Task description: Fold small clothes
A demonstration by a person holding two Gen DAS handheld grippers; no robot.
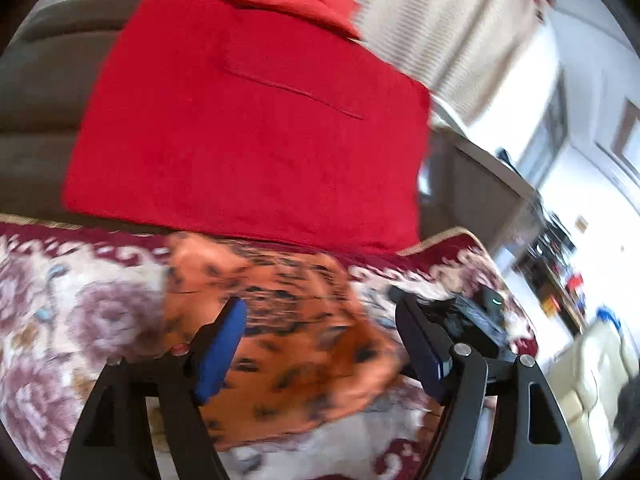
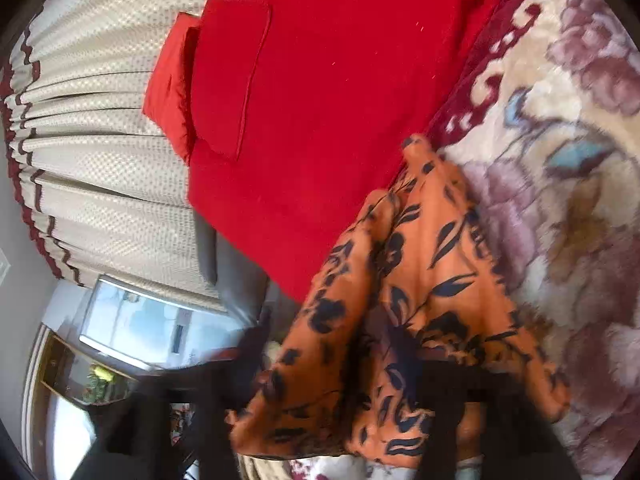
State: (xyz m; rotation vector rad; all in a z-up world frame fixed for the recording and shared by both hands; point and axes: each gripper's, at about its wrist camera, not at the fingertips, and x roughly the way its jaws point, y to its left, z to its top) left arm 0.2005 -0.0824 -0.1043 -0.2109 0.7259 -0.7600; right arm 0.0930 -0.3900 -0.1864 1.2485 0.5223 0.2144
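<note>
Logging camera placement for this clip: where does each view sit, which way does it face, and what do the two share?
Left wrist: rides the left hand-held gripper, facing forward and down over the orange black-patterned garment toward the red cushion; both its fingers show, spread apart, and the right hand-held gripper is at right.
Right wrist: rides the right hand-held gripper, rolled sideways, close over the same garment; its dark fingers are blurred.
Shared: garment, cushion, floral plush blanket, beige curtain.
</note>
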